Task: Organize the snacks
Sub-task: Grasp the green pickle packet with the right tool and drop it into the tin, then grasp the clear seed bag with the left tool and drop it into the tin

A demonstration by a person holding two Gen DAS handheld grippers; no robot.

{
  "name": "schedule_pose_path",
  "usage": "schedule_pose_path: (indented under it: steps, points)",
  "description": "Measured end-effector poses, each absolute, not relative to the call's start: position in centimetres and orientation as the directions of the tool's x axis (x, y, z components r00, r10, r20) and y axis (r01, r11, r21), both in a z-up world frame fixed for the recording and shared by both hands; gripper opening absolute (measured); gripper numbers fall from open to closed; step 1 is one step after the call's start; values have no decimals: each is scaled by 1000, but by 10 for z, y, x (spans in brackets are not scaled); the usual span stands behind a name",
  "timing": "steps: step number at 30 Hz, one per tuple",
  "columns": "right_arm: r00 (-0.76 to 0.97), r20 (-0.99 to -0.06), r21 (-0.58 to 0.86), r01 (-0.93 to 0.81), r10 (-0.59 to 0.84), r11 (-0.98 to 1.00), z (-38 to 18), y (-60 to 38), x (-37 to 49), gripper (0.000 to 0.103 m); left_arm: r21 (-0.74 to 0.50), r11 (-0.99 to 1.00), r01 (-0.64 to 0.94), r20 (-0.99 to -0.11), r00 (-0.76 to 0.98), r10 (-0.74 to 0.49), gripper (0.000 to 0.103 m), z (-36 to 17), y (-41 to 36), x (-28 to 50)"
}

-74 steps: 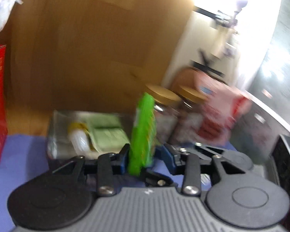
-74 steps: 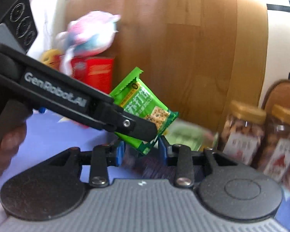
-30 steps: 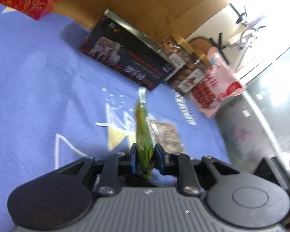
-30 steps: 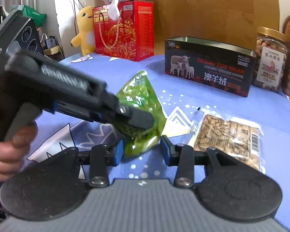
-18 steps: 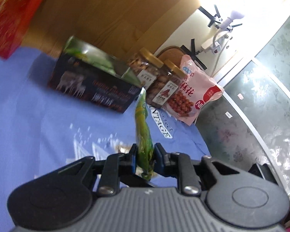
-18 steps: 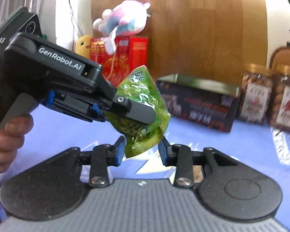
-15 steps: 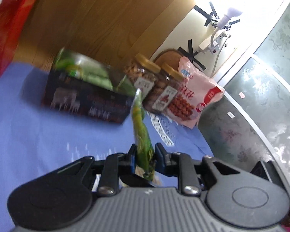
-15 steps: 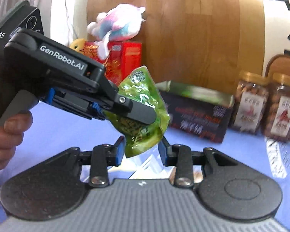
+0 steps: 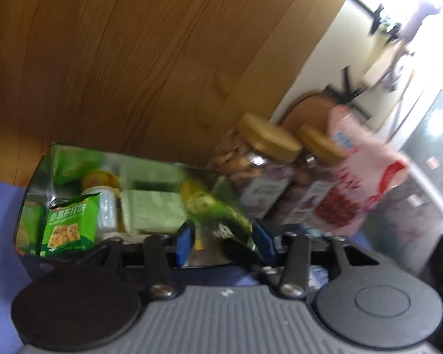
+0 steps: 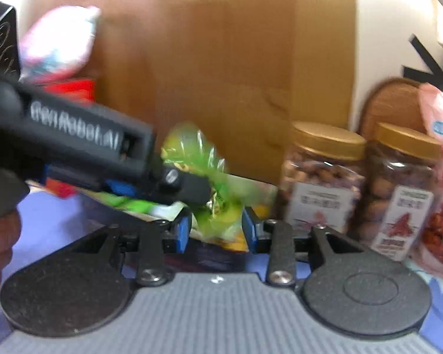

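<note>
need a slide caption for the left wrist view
Left gripper, jaws just opening, releases a green snack packet over an open metal tin of snacks, beside two gold-lidded nut jars.

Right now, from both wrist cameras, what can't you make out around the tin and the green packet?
- Green packet: left wrist view, motion blur; its print is unreadable, and whether it has landed in the tin is unclear.
- Jar labels: right wrist view, blurred and too small to read.
- Pink bag: right wrist view, cut off by the right edge.
</note>
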State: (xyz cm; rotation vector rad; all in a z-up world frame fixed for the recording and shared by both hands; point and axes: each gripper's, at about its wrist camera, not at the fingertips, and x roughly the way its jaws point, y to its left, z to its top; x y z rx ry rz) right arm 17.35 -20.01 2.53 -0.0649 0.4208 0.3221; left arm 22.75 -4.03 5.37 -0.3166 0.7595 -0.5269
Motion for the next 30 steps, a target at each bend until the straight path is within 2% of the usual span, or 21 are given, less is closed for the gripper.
schedule_pose_path:
  steps: [1,5,11,17,22,24,26,28,30]
  points:
    - [863,-407,18,-320,299,947,24,-205,171,42,-454,825,337,-562,610,-559,48,50,-39,227]
    - [878,-372,57,-301,300,952,25,-226,145,45,-428,837,343,-552,634,-542,49,55,-34,213]
    - [804,-437,278,-305,403,911,8,-275,97,47,-399,829,392,-546,625,-558,49,66,-22,152]
    - [692,-518,540,-191,503,820,-31,-320,49,47,-540,764,353,-613,457,-645,49,18,-15,100]
    - [690,-483,596,-192,539,779,-36,-315,34,46,-652,710,265,-591,408,-696,58,-14,-10,86]
    - [671,-467,627,-208,576,751,-39,-309,37,42,-687,685,244,-576,392,-717,58,-16,-11,86]
    - [650,-451,670,-207,612,713,-43,-303,43,38,-707,668,232,-562,388,-730,55,-18,-12,86]
    - [615,-437,708,-215,656,673,-47,-297,49,29,-716,660,226,-558,381,-737,43,-21,-13,85]
    - [597,-428,717,-233,678,657,-48,-286,50,25,-730,650,211,-553,378,-743,32,-27,-11,84]
